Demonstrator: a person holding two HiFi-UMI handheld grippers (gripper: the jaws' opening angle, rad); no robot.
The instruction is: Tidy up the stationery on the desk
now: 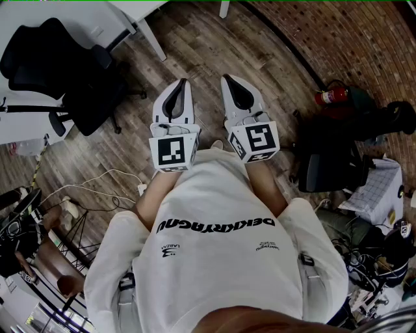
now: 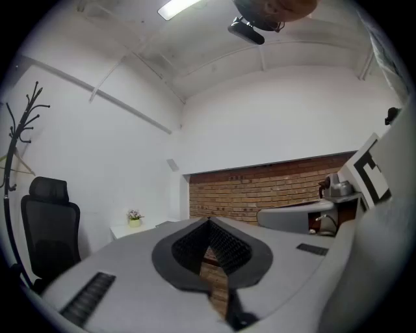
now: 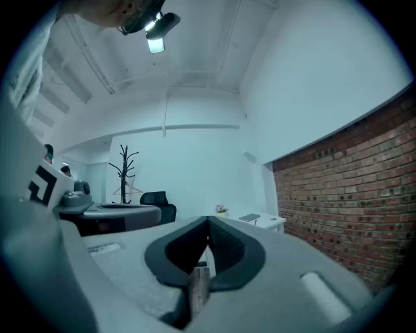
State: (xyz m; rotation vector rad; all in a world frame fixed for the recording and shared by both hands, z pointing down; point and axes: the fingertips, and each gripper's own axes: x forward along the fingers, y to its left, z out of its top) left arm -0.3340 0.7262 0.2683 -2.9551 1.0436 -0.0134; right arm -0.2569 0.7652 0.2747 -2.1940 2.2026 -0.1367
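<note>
Wooden floor [image 1: 195,45] runs to a brick wall [image 1: 338,39]. Held level, side by side before the person's white shirt [image 1: 214,260], the left tongs [image 1: 182,82] and right tongs [image 1: 225,78] are closed tight on nothing. No stationery can be made out.

An office: black swivel chair [image 1: 55,65], white desk [image 1: 58,16], coat stand [image 3: 123,167], brick wall [image 3: 344,192], plank floor [image 1: 208,52].

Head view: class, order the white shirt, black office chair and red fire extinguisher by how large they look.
1. white shirt, though nearness to the camera inflates it
2. black office chair
3. red fire extinguisher
</note>
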